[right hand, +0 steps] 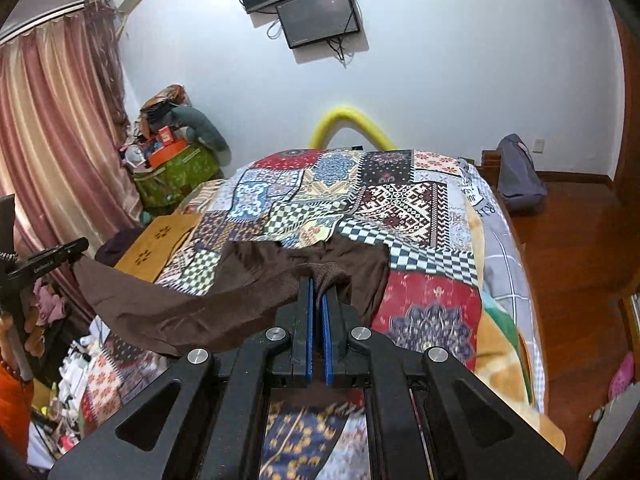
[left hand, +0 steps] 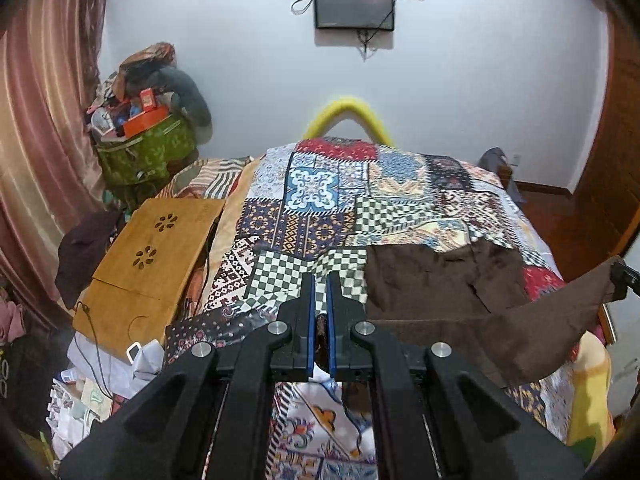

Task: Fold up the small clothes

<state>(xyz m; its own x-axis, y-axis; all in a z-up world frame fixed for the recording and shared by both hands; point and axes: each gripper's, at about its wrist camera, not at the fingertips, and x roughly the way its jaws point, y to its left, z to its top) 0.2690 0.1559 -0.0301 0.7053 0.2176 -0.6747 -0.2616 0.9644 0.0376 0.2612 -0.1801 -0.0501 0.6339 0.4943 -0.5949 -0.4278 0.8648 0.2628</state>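
Left gripper (left hand: 320,280): blue-padded jaws nearly together, pinching brown fabric seen dark between the pads low down; also seen from the right wrist view at the left edge (right hand: 78,248), holding one end of the cloth.
Right gripper (right hand: 317,286): jaws narrow, clamped on a bunched fold of the cloth; seen from the left wrist view at the right edge (left hand: 618,276), gripping the other end.
Cloth (left hand: 460,300): brown, small garment, stretched between the two grippers, its near edge lifted off the bed, its far part lying on the quilt (left hand: 320,208); in the right wrist view it sags in a band from left to centre (right hand: 224,304).
Quilt: patchwork of checks, florals and geometric panels, covering the bed.
Tray (left hand: 156,256): wooden lap desk with flower cut-outs, on the bed's left side, beside the quilt.
Curtain (left hand: 44,128): pink-brown, striped, far left.
Bag (left hand: 140,152): green, heaped with clutter, in the left corner by the wall.
Screens (left hand: 352,0): two dark panels mounted on the far wall.
Tube (left hand: 348,114): yellow, arched, at the bed's far end.
Floor (right hand: 572,248): reddish wood, right of the bed.
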